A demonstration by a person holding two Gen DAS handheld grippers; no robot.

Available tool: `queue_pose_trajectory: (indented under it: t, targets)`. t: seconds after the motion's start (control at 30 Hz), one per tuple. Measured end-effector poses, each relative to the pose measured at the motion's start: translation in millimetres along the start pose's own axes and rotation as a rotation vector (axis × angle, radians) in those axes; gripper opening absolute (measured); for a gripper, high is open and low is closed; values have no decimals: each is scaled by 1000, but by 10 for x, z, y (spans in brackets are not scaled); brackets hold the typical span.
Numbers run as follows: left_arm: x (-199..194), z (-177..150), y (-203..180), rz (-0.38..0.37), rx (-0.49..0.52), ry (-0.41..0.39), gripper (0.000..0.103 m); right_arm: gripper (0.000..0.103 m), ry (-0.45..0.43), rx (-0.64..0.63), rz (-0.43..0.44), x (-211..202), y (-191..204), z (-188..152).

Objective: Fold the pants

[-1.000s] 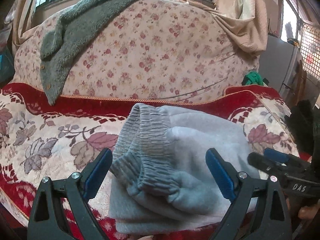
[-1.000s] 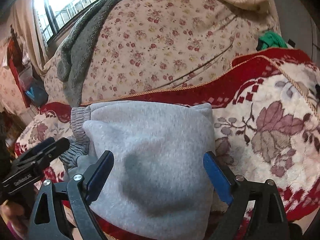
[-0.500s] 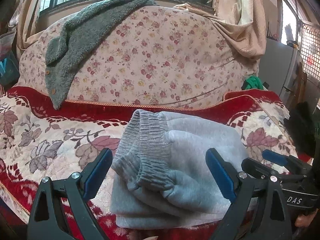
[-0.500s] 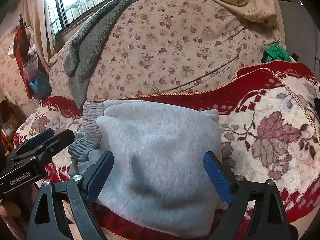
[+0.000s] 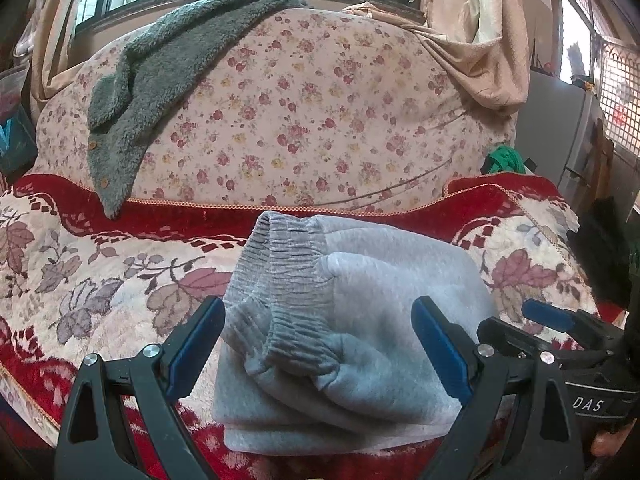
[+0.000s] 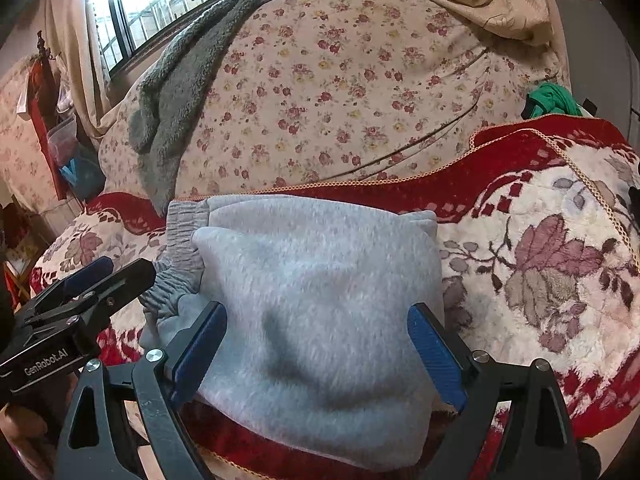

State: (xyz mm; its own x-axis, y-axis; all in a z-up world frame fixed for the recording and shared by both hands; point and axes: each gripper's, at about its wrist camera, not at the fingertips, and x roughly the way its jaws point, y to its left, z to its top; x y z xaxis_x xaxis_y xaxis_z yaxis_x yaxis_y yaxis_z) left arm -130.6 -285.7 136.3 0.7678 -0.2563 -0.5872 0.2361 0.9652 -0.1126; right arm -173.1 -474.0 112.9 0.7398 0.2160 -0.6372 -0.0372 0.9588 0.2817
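Note:
The grey pants lie folded in a thick stack on the red and cream flowered blanket, ribbed waistband on the left side of the stack. They also show in the right wrist view. My left gripper is open and empty, just in front of the stack. My right gripper is open and empty, in front of the stack's right part. The right gripper shows at the right in the left wrist view, and the left gripper at the left in the right wrist view.
A floral sofa back rises behind the blanket, with a grey-green fleece garment draped over it. A green cloth lies at the right end. Beige curtains hang at the window. The blanket's front edge is near my grippers.
Both grippers have drawn back and up from the folded pants, so more of the stack and sofa shows. Both stay open. The pants have not moved.

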Motion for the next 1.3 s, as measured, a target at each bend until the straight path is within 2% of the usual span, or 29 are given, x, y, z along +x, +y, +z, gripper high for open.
queue_pose_trajectory:
  t: [1.3]
  targets:
    - [29,-34,41,-5,5,10,94,95,37,6,6,76,-14,-45]
